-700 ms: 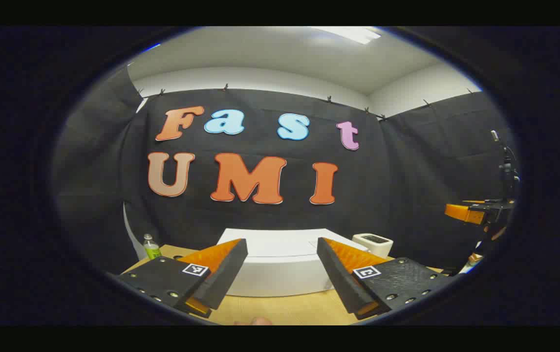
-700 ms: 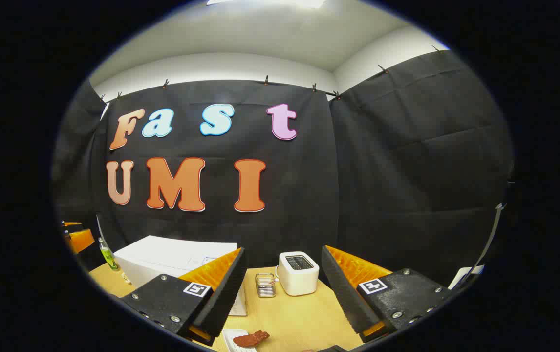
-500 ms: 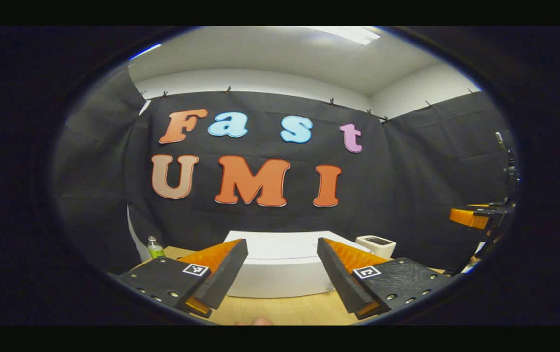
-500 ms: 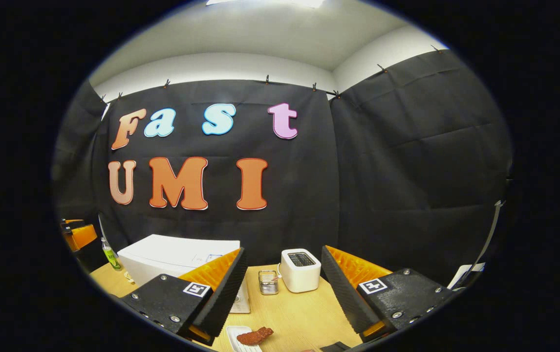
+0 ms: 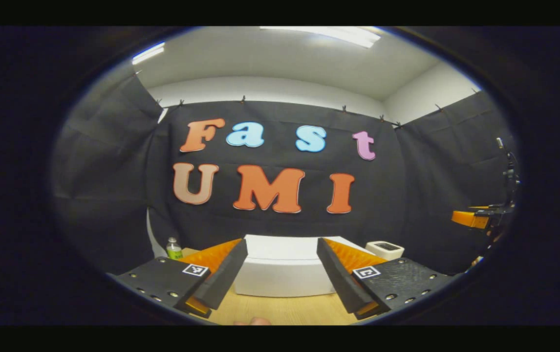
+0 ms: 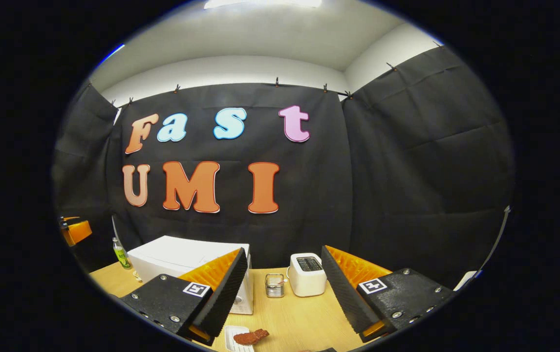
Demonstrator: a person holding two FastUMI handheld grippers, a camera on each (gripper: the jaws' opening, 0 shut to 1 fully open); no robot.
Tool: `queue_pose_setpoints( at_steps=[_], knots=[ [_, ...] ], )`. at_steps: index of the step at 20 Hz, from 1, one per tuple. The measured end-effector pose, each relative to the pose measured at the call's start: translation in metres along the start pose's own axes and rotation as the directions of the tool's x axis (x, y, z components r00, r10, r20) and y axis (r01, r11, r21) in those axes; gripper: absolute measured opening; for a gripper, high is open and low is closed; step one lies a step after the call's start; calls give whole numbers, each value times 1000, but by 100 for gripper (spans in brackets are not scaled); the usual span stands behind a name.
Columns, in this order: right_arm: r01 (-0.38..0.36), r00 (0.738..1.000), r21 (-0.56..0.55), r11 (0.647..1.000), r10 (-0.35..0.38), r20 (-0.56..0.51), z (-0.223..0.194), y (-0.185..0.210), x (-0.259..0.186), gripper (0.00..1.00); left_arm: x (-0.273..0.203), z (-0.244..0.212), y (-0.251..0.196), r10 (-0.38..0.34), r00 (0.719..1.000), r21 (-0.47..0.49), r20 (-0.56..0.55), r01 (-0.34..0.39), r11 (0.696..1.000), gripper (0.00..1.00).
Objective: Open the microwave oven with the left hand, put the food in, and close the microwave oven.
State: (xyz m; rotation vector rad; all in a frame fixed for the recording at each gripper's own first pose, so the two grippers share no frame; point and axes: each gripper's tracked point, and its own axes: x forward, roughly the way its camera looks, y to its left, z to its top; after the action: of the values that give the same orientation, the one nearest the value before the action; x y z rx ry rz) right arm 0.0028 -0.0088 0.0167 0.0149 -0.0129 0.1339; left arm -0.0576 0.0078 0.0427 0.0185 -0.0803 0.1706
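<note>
A: Nearest to us, the left gripper (image 5: 276, 274) had its fingers spread wide with nothing between them, hanging over the wooden surface (image 5: 280, 310). The right gripper (image 6: 284, 283) was just as wide and empty.

B: And the food (image 6: 251, 336)?

A: We saw it low in the right gripper view, a reddish-brown piece on a small white plate (image 6: 231, 335), near the front of the surface. Beyond it stood the microwave oven (image 5: 282, 269), white, door shut as far as we could judge.

B: Farther back?

A: A small wire holder (image 6: 274, 285) and a white toaster (image 6: 307, 274) to the microwave's right, a green bottle (image 5: 174, 249) to its left.

B: What worried us?

A: We couldn't make out the door handle. If the left fingers came in off the edge, they might slip, or push the whole oven back. And the right gripper could nudge the plate while waiting.
</note>
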Motion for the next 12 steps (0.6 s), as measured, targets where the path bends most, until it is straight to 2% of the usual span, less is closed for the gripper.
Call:
queue_pose_setpoints(
  at_steps=[3, 6, 7, 8, 9, 12],
  knots=[
    [-22, 1000, 21, 1000, 22, -1, -5, -6, 3, 95, -5, 14, -8, 15, 1000, 18, 15, -15, 1000, 90],
    [-1, 1000, 18, 1000, 1, -6, -12, -12, 8, 95, 0, 11, -30, -20, 1000, 36, 12, 19, 999, 91],
    [8, 1000, 18, 1000, -8, -3, -14, -14, 11, 95, 3, 5, -40, -43, 999, 38, 2, 42, 998, 91],
    [18, 1000, 20, 1000, -18, 0, -15, -16, 12, 100, 5, -3, -53, -69, 998, 32, -9, 69, 997, 91],
    [26, 1000, 25, 999, -26, 4, -16, -18, 12, 95, 9, -16, -64, -94, 995, 18, -22, 95, 995, 90],
    [41, 999, 32, 999, -41, 8, -20, -27, 12, 95, 21, -62, -105, -170, 984, -16, -53, 169, 985, 92]
  ],
)
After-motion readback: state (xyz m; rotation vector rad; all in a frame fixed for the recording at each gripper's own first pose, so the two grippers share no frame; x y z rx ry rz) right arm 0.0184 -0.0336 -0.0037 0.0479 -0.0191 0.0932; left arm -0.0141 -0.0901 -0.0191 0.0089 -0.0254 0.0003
